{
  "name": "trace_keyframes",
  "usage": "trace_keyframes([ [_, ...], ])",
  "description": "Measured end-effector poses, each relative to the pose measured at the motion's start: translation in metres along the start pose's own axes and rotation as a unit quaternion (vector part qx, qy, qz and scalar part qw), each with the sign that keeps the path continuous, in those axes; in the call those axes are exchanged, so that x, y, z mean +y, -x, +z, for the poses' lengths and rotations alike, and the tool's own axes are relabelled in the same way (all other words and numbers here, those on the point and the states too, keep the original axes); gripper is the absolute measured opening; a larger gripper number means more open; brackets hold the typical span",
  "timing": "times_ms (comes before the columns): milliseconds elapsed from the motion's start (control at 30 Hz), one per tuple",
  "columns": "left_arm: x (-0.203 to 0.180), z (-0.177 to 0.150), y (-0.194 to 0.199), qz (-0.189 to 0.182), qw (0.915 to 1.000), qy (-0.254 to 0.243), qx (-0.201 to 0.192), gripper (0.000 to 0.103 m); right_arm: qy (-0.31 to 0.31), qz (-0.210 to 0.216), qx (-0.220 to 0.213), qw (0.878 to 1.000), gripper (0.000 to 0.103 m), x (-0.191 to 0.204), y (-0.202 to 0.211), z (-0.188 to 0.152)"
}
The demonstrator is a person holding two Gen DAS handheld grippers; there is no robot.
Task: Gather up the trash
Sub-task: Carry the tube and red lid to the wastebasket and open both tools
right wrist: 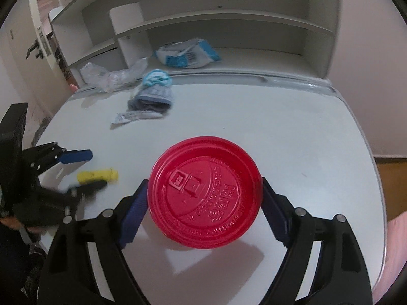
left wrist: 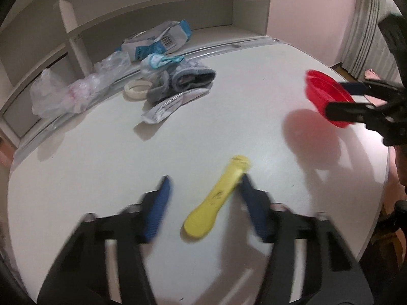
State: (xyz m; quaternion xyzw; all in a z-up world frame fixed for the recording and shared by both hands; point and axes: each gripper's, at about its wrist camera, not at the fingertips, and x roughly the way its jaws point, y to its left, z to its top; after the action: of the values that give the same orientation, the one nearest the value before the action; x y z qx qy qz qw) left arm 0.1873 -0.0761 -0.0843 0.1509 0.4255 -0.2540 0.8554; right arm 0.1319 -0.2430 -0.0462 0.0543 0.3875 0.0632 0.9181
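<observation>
One yellow wrapper (left wrist: 218,198), long axis diagonal, near-left to far-right

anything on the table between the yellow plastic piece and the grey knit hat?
Nothing: bare white table lies between the yellow plastic piece and the grey knit hat, clearest in the left wrist view.

Black tongs (right wrist: 204,200) (blue ribbed pads (right wrist: 133,211)).

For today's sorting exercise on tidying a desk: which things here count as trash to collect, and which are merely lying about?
Trash to collect: red lid, yellow piece, torn blue-and-white packet, clear plastic wrap, flat wrapper.

Probably lying about: knitted hat, tape ring.
</observation>
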Motion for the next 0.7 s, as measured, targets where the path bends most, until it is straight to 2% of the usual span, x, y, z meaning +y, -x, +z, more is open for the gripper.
trace_keyframes([
  [67,-0.011,0.006,-0.003,0.001,1.0000,-0.007,0.006,0.012,-0.019,-0.005,-0.004,1.000,0.080,-0.018,0.012,-0.012],
  [233,-0.060,0.025,-0.012,-0.031,0.9992,-0.025,0.006,0.012,-0.083,-0.042,-0.019,0.995,0.080,-0.076,0.050,-0.054],
  [333,-0.108,0.043,-0.014,-0.070,0.9962,-0.051,-0.005,0.012,-0.136,-0.070,-0.033,0.988,0.080,-0.117,0.079,-0.089],
  [433,-0.174,0.058,-0.015,-0.121,0.9883,-0.092,-0.014,0.012,-0.187,-0.100,-0.042,0.976,0.080,-0.156,0.105,-0.128],
  [467,-0.206,0.062,-0.015,-0.147,0.9827,-0.111,-0.017,0.012,-0.206,-0.112,-0.043,0.971,0.080,-0.170,0.115,-0.144],
  [533,-0.244,0.067,-0.015,-0.179,0.9749,-0.132,-0.018,0.012,-0.246,-0.140,-0.046,0.958,0.080,-0.198,0.135,-0.179],
  [633,-0.311,0.065,-0.016,-0.240,0.9564,-0.167,-0.011,0.012,-0.299,-0.166,-0.043,0.939,0.080,-0.232,0.158,-0.229],
  [667,-0.341,0.061,-0.017,-0.263,0.9473,-0.183,-0.006,0.012,-0.311,-0.171,-0.040,0.934,0.080,-0.240,0.161,-0.242],
  [700,-0.357,0.057,-0.018,-0.273,0.9426,-0.192,-0.004,0.012,-0.324,-0.177,-0.036,0.929,0.080,-0.247,0.163,-0.256],
])
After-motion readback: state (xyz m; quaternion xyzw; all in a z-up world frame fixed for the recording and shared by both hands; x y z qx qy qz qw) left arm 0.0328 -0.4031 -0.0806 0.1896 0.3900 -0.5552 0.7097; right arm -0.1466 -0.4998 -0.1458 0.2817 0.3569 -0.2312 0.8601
